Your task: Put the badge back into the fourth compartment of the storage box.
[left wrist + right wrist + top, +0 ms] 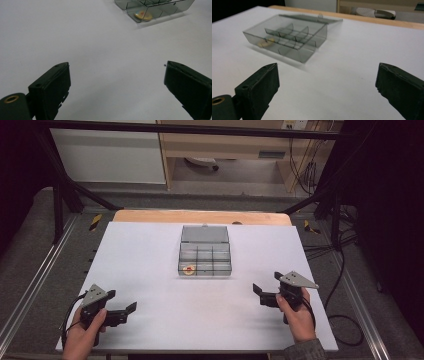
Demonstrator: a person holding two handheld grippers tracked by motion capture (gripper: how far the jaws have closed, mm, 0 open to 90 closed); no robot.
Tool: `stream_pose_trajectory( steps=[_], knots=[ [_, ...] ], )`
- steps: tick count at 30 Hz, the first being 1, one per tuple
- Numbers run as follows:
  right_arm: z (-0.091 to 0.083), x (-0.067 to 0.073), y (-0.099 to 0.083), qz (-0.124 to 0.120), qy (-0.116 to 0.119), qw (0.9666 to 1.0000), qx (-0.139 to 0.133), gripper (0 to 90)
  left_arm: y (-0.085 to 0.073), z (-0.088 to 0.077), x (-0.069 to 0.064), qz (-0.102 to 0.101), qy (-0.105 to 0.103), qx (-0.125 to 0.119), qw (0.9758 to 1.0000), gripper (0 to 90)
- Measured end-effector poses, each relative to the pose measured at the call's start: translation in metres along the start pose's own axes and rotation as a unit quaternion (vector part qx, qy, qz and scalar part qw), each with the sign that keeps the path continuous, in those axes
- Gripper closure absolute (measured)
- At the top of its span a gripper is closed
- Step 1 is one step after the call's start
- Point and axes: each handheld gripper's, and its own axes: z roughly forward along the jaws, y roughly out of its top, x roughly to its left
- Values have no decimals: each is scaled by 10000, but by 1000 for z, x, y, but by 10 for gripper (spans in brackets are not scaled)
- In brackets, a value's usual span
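Box (205, 252) sits mid-table toward the far edge, between both empty, wide-open grippers, left gripper (120, 314) and right gripper (264, 295), the right seemingly slightly nearer.

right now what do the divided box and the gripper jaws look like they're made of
Divided box: probably smoke-tinted clear plastic, glossy; its dividers and a small round yellow item show through the walls. Left gripper and right gripper jaws: matt black, likely moulded plastic or rubber-faced, with no shine.
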Motion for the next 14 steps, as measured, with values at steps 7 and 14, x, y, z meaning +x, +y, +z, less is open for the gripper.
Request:
stream_pose_trajectory(
  steps=[7, 14],
  knots=[
    [12, 1, -11, 99, -3, 9997, 240, 55, 0, 1, 0, 27, -2, 19, 10000, 70],
    [28, 10, -17, -95, 82, 9982, 581, 47, 0, 3, 0, 20, -3, 55, 10000, 70]
  ],
)
